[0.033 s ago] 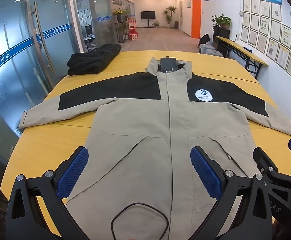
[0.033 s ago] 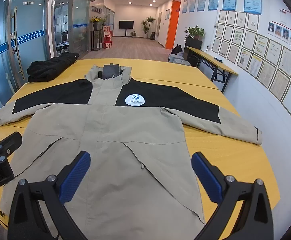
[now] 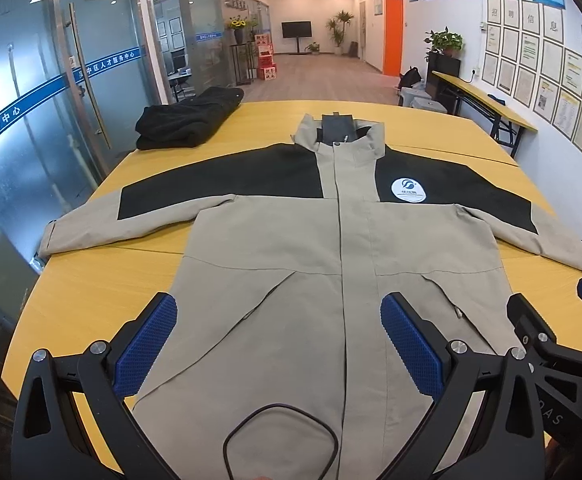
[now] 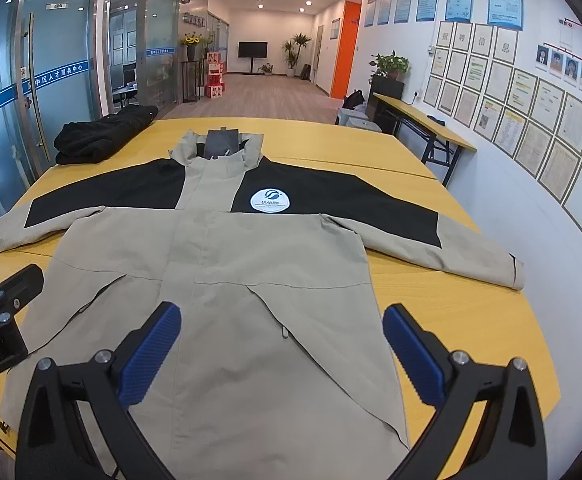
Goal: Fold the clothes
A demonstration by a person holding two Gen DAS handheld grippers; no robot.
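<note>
**Jacket spread flat, both claws held wide above its hem**

The beige and black jacket (image 3: 291,264) lies face up on the yellow bench (image 3: 91,292), front closed, collar at the far end and hem toward the cameras; both sleeves stretch out sideways, the left cuff (image 3: 49,236) reaching the bench's left edge, the right cuff (image 4: 517,272) lying near the right edge; a round white logo patch (image 4: 270,201) sits on the black chest panel.

The left claw (image 3: 279,344) hovers over the lower front of the jacket, its blue pads (image 3: 147,344) spread far apart with nothing between them; the right claw (image 4: 281,354) hangs likewise over the right half of the hem, pads (image 4: 413,360) wide apart and gripping nothing.

The left view alone shows a thin black cable loop (image 3: 283,436) lying over the cloth near the hem; it also catches the right claw's frame at its right margin. The right view alone shows the jacket's lower right corner (image 4: 403,436) on the bench, and the left claw's black body at its left margin.

A folded black garment (image 3: 189,122) rests at the bench's far left corner, well apart from the jacket; glass doors (image 3: 51,100) stand to the left; framed papers (image 4: 531,120) cover the right wall.
</note>
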